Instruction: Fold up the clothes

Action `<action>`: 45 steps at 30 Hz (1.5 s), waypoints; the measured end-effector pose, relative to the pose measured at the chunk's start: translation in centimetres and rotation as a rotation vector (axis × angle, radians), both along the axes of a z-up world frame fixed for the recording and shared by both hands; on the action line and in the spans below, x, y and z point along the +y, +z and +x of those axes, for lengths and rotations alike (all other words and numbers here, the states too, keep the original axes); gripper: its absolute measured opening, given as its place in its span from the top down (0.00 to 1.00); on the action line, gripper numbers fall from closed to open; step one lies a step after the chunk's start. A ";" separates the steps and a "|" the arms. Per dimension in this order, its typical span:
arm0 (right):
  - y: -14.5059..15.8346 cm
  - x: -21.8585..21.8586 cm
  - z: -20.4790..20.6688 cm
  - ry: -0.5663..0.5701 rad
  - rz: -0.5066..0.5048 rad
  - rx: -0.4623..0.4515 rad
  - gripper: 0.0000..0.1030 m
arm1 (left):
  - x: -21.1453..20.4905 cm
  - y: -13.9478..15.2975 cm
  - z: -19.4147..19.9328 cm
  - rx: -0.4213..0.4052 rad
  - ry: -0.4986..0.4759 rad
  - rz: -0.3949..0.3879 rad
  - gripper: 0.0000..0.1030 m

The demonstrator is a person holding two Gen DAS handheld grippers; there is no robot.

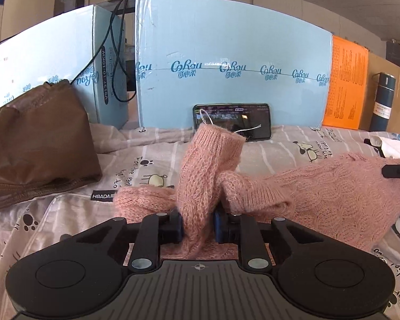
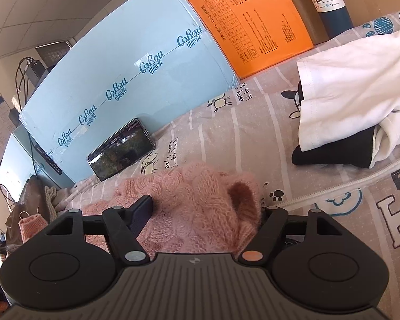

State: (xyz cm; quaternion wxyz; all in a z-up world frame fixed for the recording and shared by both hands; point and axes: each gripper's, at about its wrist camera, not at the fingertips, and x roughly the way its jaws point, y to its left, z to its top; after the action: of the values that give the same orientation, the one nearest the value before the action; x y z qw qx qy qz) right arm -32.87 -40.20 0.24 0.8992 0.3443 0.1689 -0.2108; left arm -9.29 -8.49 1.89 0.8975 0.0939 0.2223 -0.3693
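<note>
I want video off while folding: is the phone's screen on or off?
On. The phone, leaning against the blue box, shows a lit picture with text in both views.

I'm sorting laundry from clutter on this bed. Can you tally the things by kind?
Garments: 3 (pink sweater, white garment, black garment)
Boxes: 3 (two blue, one orange)
Phone: 1
Bottle: 1
Brown bag: 1
Total: 9

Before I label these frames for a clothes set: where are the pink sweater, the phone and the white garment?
pink sweater (image 1: pixel 320 194), left wrist view, knit body.
phone (image 1: pixel 234 121), left wrist view, screen.
white garment (image 2: pixel 360 85), right wrist view, upper fabric.
</note>
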 end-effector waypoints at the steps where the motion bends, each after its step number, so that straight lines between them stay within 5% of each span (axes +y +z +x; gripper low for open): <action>1: 0.0 0.0 0.1 0.004 -0.002 0.001 0.47 | 0.2 0.2 0.0 -0.021 0.011 -0.003 0.83; 3: 0.1 0.2 0.0 0.012 -0.020 -0.013 0.65 | 0.6 0.8 -0.1 -0.080 0.057 -0.015 0.85; 5: 0.5 0.3 -0.3 0.000 -0.052 -0.046 0.72 | 1.4 1.6 0.1 -0.128 0.108 -0.042 0.85; 14: 0.9 -0.2 -1.1 -0.053 -0.064 -0.078 0.74 | 7.2 2.7 3.2 -0.136 0.354 -0.084 0.85; 19: 0.8 -0.3 -0.9 -0.070 -0.058 -0.039 0.74 | 9.5 1.2 5.1 -0.016 0.400 -0.018 0.77; 21: 0.7 -0.3 -0.8 -0.086 -0.060 -0.016 0.63 | 9.9 1.0 5.3 -0.028 0.421 0.018 0.69; 23: 0.7 -0.2 -0.8 -0.104 -0.069 0.002 0.55 | 10.3 0.7 5.4 -0.040 0.442 0.054 0.39; 26: 0.9 0.0 -0.9 -0.155 -0.104 0.030 0.34 | 10.9 0.2 5.7 -0.058 0.474 0.108 0.13; 29: 1.2 0.1 -1.2 -0.203 -0.141 0.038 0.20 | 11.5 -0.2 5.9 -0.076 0.505 0.163 0.04; 33: 2.4 0.7 -1.2 -0.166 -0.194 0.019 0.18 | 12.2 0.1 5.7 -0.135 0.535 0.173 0.04; 36: 3.9 1.7 -0.3 -0.015 -0.260 -0.003 0.13 | 12.4 1.7 4.5 -0.236 0.437 0.075 0.04; 40: 5.5 4.1 2.6 0.268 -0.419 0.032 0.13 | 10.0 2.9 2.7 -0.310 0.075 0.029 0.02; 42: 5.6 5.0 4.2 0.369 -0.462 0.054 0.13 | 7.7 2.7 2.4 -0.325 -0.093 0.076 0.01; 45: 5.2 5.5 6.5 0.454 -0.477 0.099 0.13 | 4.5 2.1 3.8 -0.267 -0.211 0.127 0.01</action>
State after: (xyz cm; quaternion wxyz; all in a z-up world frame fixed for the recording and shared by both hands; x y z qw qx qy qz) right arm -26.39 -34.69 5.48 0.9691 0.0672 0.2306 -0.0551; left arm -5.54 -4.04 4.02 0.8674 0.2214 0.1130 -0.4311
